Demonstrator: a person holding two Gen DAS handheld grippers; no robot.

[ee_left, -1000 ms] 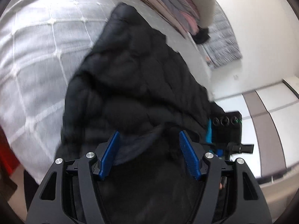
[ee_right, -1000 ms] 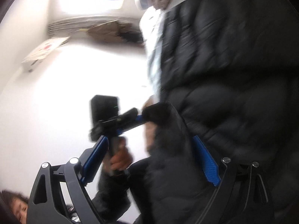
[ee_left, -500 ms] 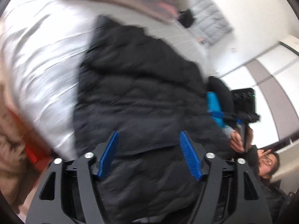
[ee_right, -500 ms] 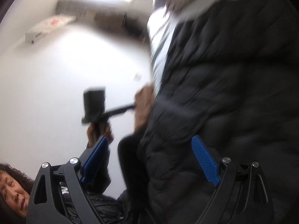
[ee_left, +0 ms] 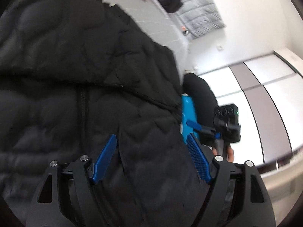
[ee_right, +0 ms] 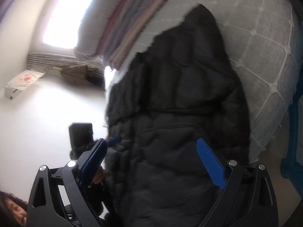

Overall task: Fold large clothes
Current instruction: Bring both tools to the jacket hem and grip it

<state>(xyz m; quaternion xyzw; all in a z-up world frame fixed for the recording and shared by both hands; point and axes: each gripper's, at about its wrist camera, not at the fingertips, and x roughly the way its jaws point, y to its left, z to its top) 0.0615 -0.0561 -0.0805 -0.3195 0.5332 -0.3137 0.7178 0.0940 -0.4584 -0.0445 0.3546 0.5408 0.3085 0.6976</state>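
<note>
A black puffer jacket (ee_left: 85, 87) lies on a bed with a white quilted cover (ee_right: 265, 66); its hood (ee_right: 200, 30) points to the far end. My left gripper (ee_left: 151, 136) hovers low over the jacket's near part. Its jaws are opening, and jacket fabric bulges between the blue pads (ee_left: 106, 158) without being pinched. My right gripper (ee_right: 151, 140) stands wide open over the jacket (ee_right: 180, 113), fabric lying between its fingers. Each gripper shows in the other's view: the right gripper (ee_left: 225, 126) past the jacket's right edge, the left gripper (ee_right: 81, 138) past its left edge.
A striped blanket (ee_right: 128, 19) lies across the bed's far end. On the floor are a grey quilted vest (ee_left: 198, 13), a cardboard box (ee_right: 20, 81) and a brown bag (ee_right: 75, 71). A blue object (ee_right: 293, 132) stands at the right. A person's head (ee_right: 13, 208) shows bottom left.
Both views have swung sideways along the bed. The jacket now fills the left view and sits centred in the right view. The left pads stand slightly wider apart.
</note>
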